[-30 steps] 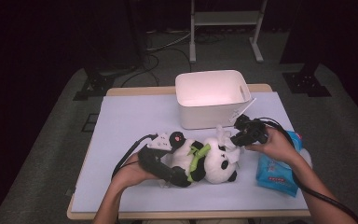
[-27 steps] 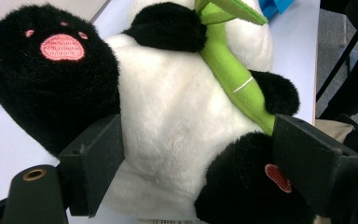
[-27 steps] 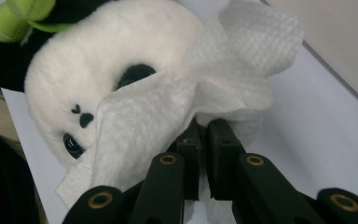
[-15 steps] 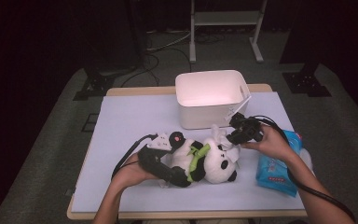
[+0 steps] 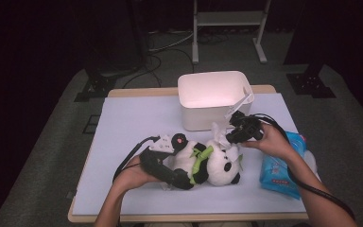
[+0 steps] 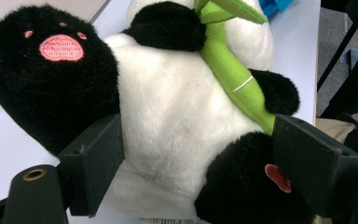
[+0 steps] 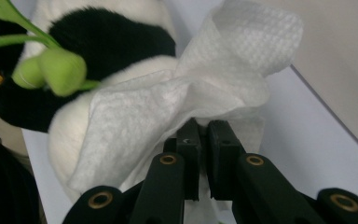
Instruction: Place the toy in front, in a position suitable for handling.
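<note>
Steadying the plush panda [image 5: 203,163] on the bench [image 5: 137,118] with the left gripper [image 6: 191,172], fingers [image 6: 91,163] clamped wide around its belly, freeing the right gripper [image 7: 204,140], fingers pressed together on a wet wipe [image 7: 177,112], for wiping the fur.

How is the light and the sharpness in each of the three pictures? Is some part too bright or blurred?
High view: surroundings dark, the white bin glows overexposed, the table evenly lit, slightly soft. Left gripper view: bright and sharp on the panda toy, black fur loses detail. Right gripper view: the white wipe is sharp, the green bamboo piece at the left is blurred.
</note>
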